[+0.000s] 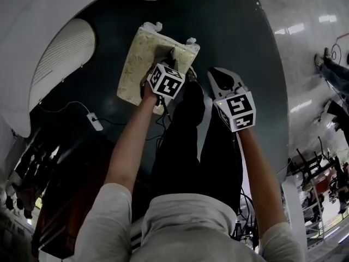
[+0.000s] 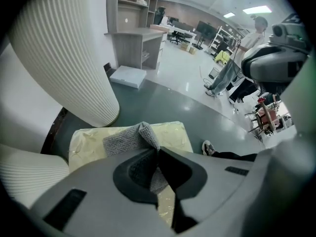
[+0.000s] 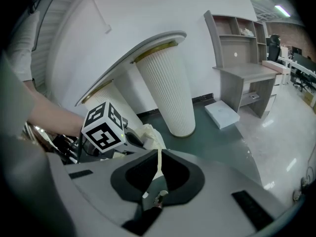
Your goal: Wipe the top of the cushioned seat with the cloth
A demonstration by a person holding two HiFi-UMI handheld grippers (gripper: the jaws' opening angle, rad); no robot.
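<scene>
Shoulders (image 1: pixel 180 222) in a grey shirt fill the bottom of the head view, and both bare forearms reach forward and down from them. The left gripper (image 2: pixel 158 151) has its jaws pinched on a grey cloth (image 2: pixel 126 138). The free part of the cloth lies bunched on the top of the seat (image 2: pixel 173 131), a pale yellow cushion with a glossy cover. In the head view this gripper hangs over the seat's near right part, its marker cube (image 1: pixel 165 81) facing up. The seat stands on a dark green floor (image 2: pixel 163 100), near a white ribbed column (image 2: pixel 64 58). A shoe (image 2: pixel 207 146) rests on the floor just beside the seat's right edge. The right gripper (image 3: pixel 159 157) is off the seat, to its right and nearer the person, above the dark trousers (image 1: pixel 188 146). Its jaws are pressed together with only a thin pale line between them, and they hold nothing. Farther off, a grey desk (image 3: pixel 247 78) stands against the wall, and a flat white box (image 3: pixel 222 115) lies on the floor before it.
</scene>
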